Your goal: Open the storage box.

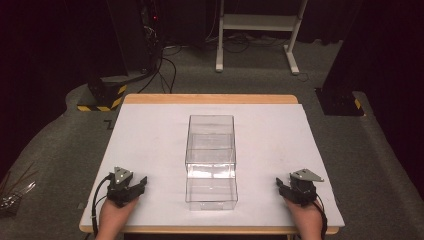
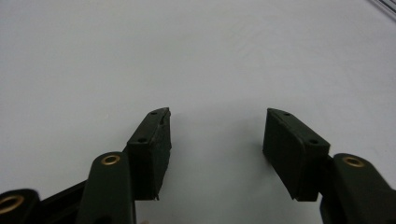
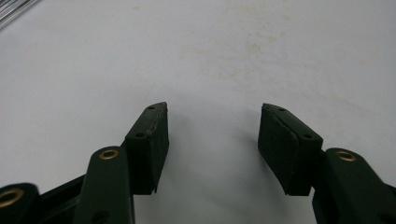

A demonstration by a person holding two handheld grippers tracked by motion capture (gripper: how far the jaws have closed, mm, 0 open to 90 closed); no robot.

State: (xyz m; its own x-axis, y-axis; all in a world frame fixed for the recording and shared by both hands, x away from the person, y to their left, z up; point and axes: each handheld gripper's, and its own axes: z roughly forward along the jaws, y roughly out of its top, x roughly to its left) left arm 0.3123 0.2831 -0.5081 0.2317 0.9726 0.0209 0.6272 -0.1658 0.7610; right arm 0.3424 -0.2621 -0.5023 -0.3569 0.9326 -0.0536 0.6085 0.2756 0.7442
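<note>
Item: one clear plastic box (image 1: 211,159), standing mid-desk (image 1: 150,130) on the white surface, between your two hands and apart from both. Your left gripper (image 1: 131,188) and right gripper (image 1: 289,188) rested near the desk's front edge, each with jaws spread and holding nothing.

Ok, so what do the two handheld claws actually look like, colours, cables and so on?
Both are black. The left claw and right claw each carry a grey three-cornered plate on top and trail a black cable. Up close, each jaw ends in a dark flat pad, with brass-coloured rivets at the joints.
</note>
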